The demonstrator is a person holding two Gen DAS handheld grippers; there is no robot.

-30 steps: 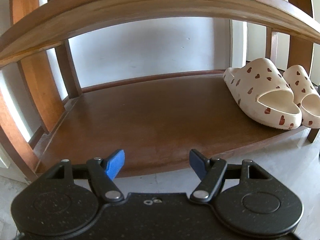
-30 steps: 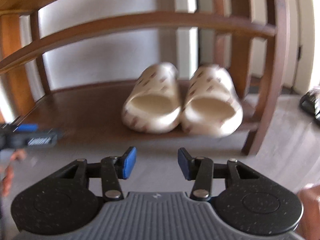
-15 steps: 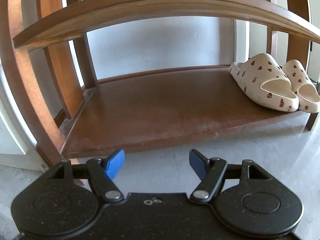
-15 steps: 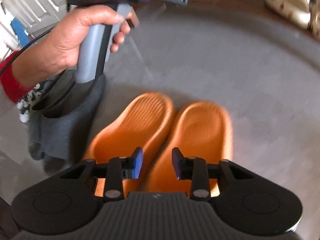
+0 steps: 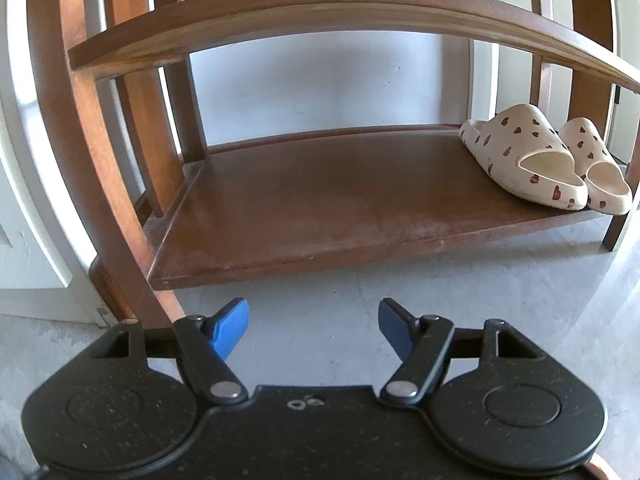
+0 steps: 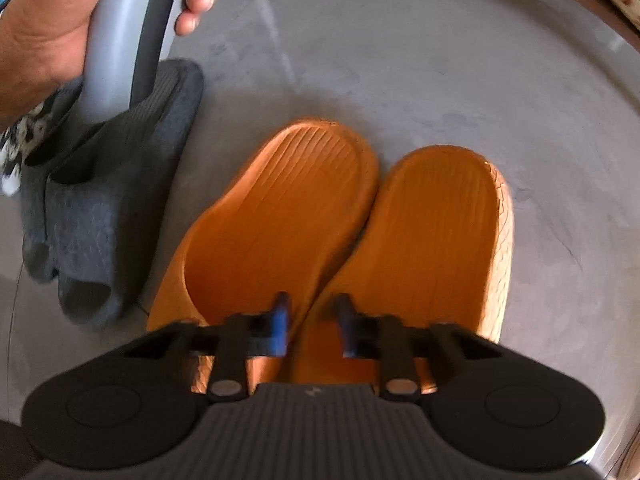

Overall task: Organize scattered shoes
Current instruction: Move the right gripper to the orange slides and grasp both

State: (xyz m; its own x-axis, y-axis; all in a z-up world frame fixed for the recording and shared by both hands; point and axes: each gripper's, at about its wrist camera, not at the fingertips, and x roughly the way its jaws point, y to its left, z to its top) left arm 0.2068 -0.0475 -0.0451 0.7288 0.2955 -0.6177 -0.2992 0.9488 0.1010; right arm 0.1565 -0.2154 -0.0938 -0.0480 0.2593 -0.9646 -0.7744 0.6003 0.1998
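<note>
Two orange slippers [image 6: 272, 208] [image 6: 436, 232] lie side by side on the grey floor, heels away from me. My right gripper [image 6: 312, 320] points down over them, its jaws closing with the slippers' touching inner edges between the blue fingertips; I see no firm press. My left gripper [image 5: 314, 320] hangs open and empty above the floor in front of the wooden shoe rack's bottom shelf [image 5: 320, 200]. A cream pair with red hearts [image 5: 524, 160] stands at the shelf's right end.
A dark grey slipper [image 6: 108, 208] lies left of the orange pair, partly behind a hand [image 6: 44, 28] that grips the other gripper's handle [image 6: 116, 52]. A patterned shoe [image 6: 16, 140] peeks in at the far left. The rack's upper shelf [image 5: 320, 12] overhangs the lower one.
The right gripper swung from facing the rack down to the orange slippers, and its jaws narrowed. The left gripper backed away from the shelf, still open.
</note>
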